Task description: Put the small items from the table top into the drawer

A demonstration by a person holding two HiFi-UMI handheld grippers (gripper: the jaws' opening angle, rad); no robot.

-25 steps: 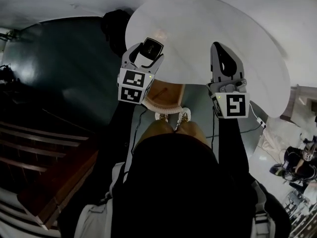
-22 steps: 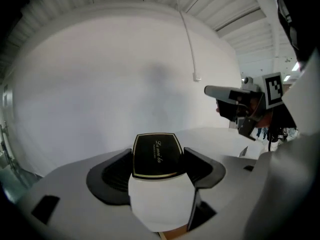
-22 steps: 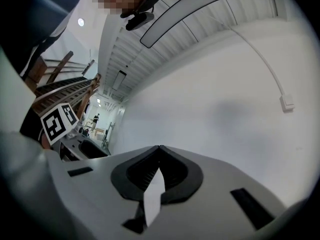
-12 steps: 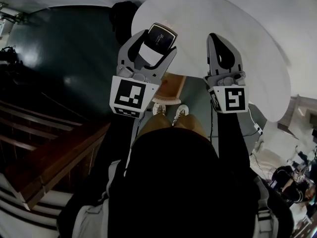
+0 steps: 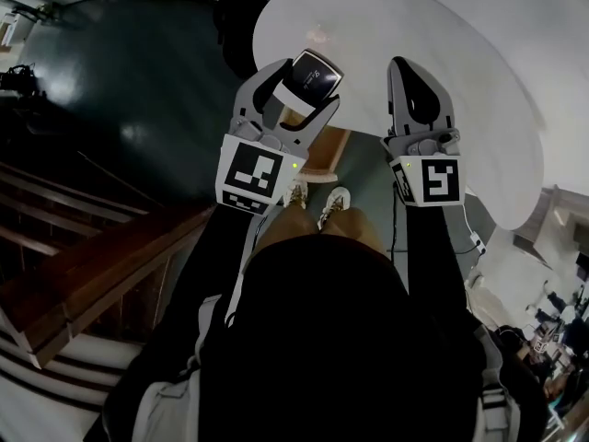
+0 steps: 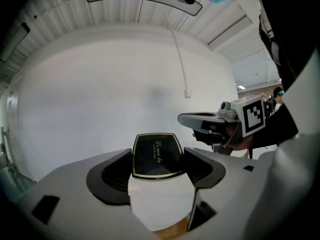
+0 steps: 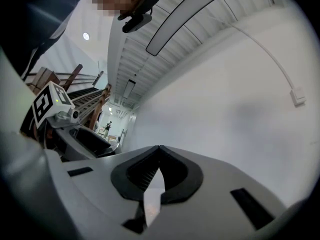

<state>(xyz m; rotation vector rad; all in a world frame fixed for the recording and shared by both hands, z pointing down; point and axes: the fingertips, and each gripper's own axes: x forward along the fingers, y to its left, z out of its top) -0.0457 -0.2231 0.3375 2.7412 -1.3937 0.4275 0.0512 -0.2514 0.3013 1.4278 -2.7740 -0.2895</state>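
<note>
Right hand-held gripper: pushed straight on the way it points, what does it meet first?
Probably only the white wall. The right hand-held gripper, jaws together and empty, has nothing nearer in its own view; the distance to the wall is unclear.

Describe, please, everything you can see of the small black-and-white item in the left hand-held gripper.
The small packet has a glossy black face rimmed by a thin gold line, with pale script print too small to read, above a plain white lower part. It stands upright, pinched at both sides between the jaws of the left hand-held gripper, aloft. Nothing else touches it.
</note>
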